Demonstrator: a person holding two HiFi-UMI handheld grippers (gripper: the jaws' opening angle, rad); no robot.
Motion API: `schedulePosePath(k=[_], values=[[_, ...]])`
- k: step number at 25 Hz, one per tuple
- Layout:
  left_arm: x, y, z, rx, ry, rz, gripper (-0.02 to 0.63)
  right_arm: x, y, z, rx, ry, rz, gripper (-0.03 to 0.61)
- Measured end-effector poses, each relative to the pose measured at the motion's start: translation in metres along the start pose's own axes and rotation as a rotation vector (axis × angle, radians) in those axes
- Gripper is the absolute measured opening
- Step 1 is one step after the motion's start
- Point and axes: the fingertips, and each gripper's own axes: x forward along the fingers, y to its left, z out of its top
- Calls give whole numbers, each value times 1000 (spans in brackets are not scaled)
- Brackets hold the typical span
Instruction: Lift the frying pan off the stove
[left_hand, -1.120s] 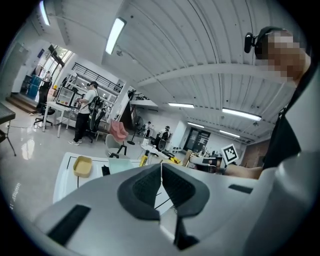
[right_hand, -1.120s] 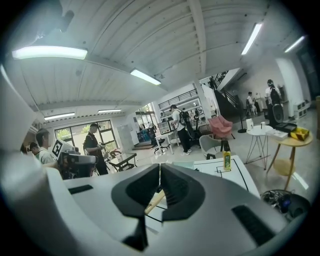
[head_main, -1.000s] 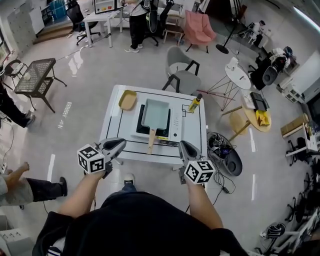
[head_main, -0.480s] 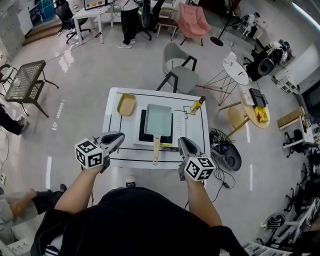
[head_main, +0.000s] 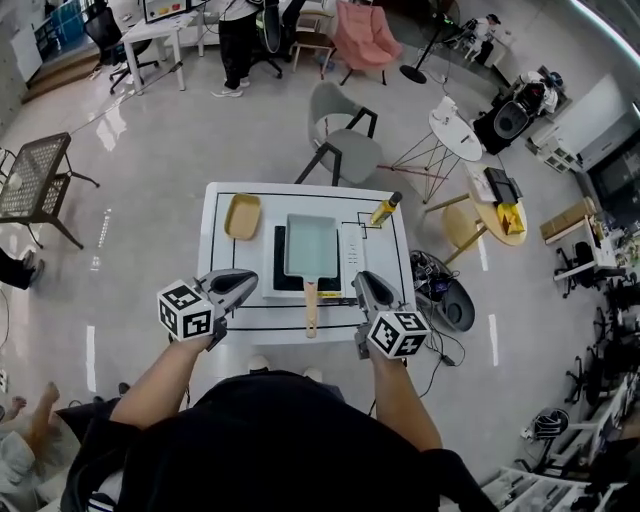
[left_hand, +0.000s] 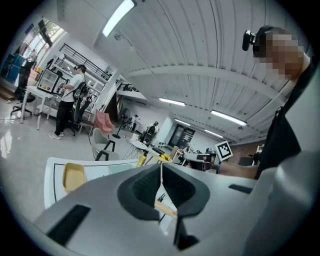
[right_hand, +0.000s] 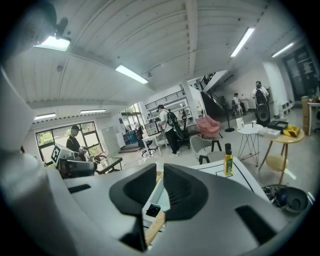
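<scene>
A rectangular pale blue frying pan (head_main: 311, 243) sits on the black stove (head_main: 279, 268) on a white table (head_main: 222, 252). Its wooden handle (head_main: 310, 308) points toward me. My left gripper (head_main: 251, 281) hovers over the table's front edge, left of the handle, with its jaws shut and empty. My right gripper (head_main: 358, 281) hovers right of the handle with its jaws a narrow slit apart and nothing between them. In the right gripper view, the pan (right_hand: 156, 198) and handle (right_hand: 154, 229) show through the right gripper (right_hand: 160, 172). The left gripper (left_hand: 161, 167) shows closed pads.
A yellow tray (head_main: 243, 215) lies at the table's back left and an oil bottle (head_main: 385, 208) stands at its back right. A grey chair (head_main: 343, 148) stands behind the table. A round side table (head_main: 455, 130) and cables are to the right. People stand far back.
The person has stepped up to the table. Both grippers now stand at its front edge, one on each side of the pan handle. The pan has not moved.
</scene>
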Motion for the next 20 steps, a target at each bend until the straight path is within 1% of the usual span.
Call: schedulePosePath(k=[4, 11, 15, 18, 20], values=[[8, 4, -6, -12, 10, -6, 17, 2, -6, -1, 18, -1, -1, 51], [16, 6, -18, -40, 35, 21, 20, 13, -17, -1, 33, 18, 25, 57], [23, 5, -25, -58, 48, 28, 24, 19, -22, -7, 48, 44, 50, 66], [32, 5, -33, -72, 63, 35, 29, 23, -27, -17, 72, 84, 80, 76], [37, 5, -40, -90, 76, 35, 47, 28, -30, -27, 81, 116, 104, 93]])
